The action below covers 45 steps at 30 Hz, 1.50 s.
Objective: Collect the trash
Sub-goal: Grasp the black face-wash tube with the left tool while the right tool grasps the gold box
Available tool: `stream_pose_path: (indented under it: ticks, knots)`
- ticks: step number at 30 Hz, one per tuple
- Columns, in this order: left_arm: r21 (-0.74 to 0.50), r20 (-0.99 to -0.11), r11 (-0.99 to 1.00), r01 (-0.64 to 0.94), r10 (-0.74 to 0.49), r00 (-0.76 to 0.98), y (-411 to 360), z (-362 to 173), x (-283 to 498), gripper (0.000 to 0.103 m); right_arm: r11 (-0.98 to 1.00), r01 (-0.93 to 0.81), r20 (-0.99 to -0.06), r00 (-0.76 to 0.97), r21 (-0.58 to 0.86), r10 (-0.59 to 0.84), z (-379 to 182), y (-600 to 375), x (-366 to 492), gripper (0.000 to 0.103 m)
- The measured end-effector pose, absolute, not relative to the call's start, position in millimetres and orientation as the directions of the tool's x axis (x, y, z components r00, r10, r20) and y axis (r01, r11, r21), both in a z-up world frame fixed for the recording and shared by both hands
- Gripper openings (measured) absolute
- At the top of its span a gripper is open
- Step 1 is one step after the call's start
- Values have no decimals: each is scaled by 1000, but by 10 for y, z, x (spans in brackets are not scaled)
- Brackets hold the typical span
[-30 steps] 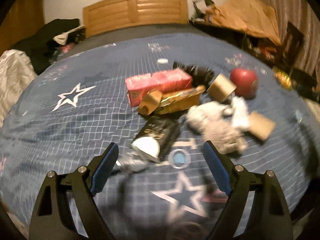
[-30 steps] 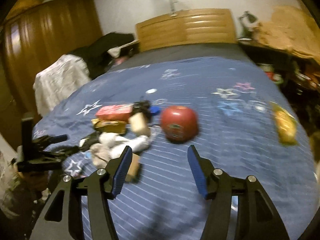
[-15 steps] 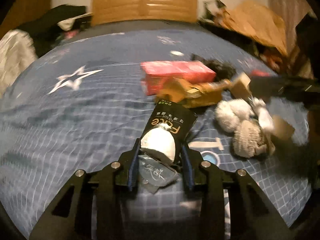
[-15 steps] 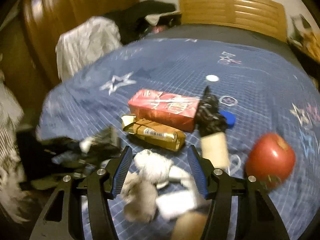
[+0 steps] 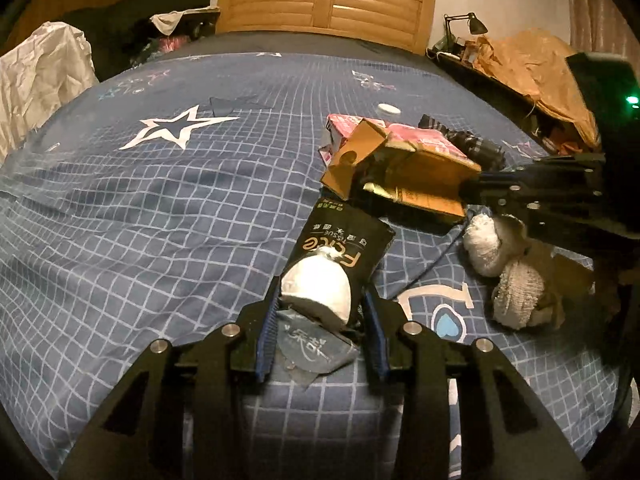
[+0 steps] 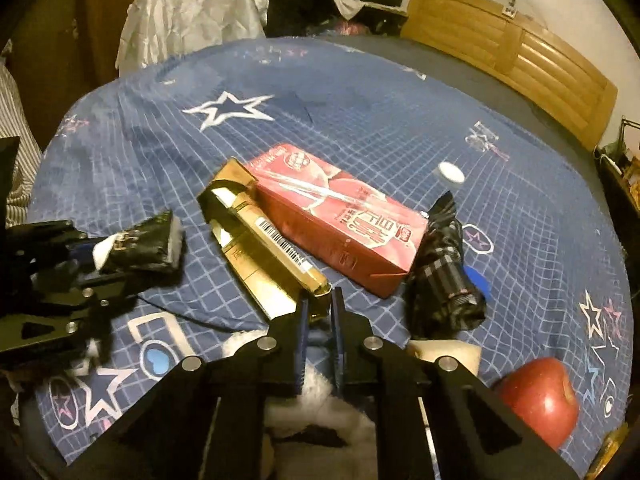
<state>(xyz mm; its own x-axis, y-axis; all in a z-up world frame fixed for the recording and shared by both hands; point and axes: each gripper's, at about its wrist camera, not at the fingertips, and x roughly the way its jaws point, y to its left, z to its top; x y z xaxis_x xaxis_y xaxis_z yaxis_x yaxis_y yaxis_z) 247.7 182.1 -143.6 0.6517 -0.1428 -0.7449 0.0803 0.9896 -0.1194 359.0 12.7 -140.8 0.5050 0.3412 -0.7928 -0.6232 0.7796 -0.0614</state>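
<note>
My left gripper (image 5: 322, 322) is shut on a black tissue pack (image 5: 340, 248) with white tissue sticking out, low over the blue bedspread; it also shows in the right wrist view (image 6: 140, 246). My right gripper (image 6: 319, 312) is shut on the near end of a gold box (image 6: 264, 240), seen lifted off the bed in the left wrist view (image 5: 412, 178). A red carton (image 6: 340, 216) lies beside the gold box. White socks (image 5: 504, 264) lie to the right.
A folded dark checked umbrella (image 6: 448, 264), a red apple (image 6: 540, 400), a white cap (image 6: 451, 172) and a blue cap (image 6: 476, 278) lie on the bed. The wooden headboard (image 5: 324, 4) is at the far end, and clothes (image 5: 44, 76) hang at the left.
My left gripper closed on the black tissue pack. My right gripper swung left from the apple to the trash pile and closed on the gold box, tilting it up.
</note>
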Motion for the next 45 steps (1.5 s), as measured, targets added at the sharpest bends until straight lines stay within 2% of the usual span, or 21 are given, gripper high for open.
stream_pose_path:
  ticks: [4, 10, 15, 17, 19, 22, 27, 34, 36, 38, 41, 45]
  knots:
    - [-115, -747, 990, 79, -138, 650, 1813, -1438, 2512, 37, 789, -613, -745, 544, -39, 386, -1155, -23, 3430, 10]
    - [-94, -756, 993, 76, -121, 643, 1777, -1462, 2546, 37, 840, -542, -597, 671, 10, 441, -422, -564, 3054, 9]
    - [-68, -762, 995, 78, -102, 640, 1716, -1467, 2546, 38, 944, -330, -491, 817, 30, 302, -43, -1459, 2338, 9]
    - [-57, -763, 995, 77, -93, 639, 1683, -1458, 2547, 38, 979, -202, -510, 838, 40, 194, -147, -1889, 2015, 10]
    - [-43, -762, 996, 75, -82, 642, 1653, -1464, 2534, 38, 996, -76, -569, 818, 46, 88, -414, -2265, 1732, 10]
    - [-21, -753, 997, 74, -65, 655, 1629, -1455, 2502, 38, 996, 25, -644, 764, 82, 34, -836, -2580, 1426, 10]
    - [-25, -731, 998, 64, -62, 680, 1556, -1399, 2317, 38, 992, 36, -693, 719, 124, 61, -1291, -2604, 1181, 10]
    - [-53, -724, 995, 81, -94, 684, 1320, -1380, 2066, 38, 985, -18, -695, 707, 169, 132, -1456, -2562, 1181, 10]
    - [-66, -724, 993, 101, -117, 679, 1221, -1362, 2023, 38, 985, -24, -685, 716, 171, 136, -1459, -2481, 1232, 14]
    - [-66, -726, 989, 131, -138, 674, 1120, -1344, 2005, 39, 985, -39, -669, 729, 169, 144, -1427, -2490, 1250, 46]
    - [-52, -734, 987, 151, -140, 664, 1002, -1365, 2011, 44, 985, -59, -633, 759, 164, 151, -1365, -2487, 1286, 50]
    - [-51, -752, 986, 158, -142, 644, 958, -1443, 2062, 46, 977, -58, -658, 731, 205, 181, -1449, -2530, 1473, 49]
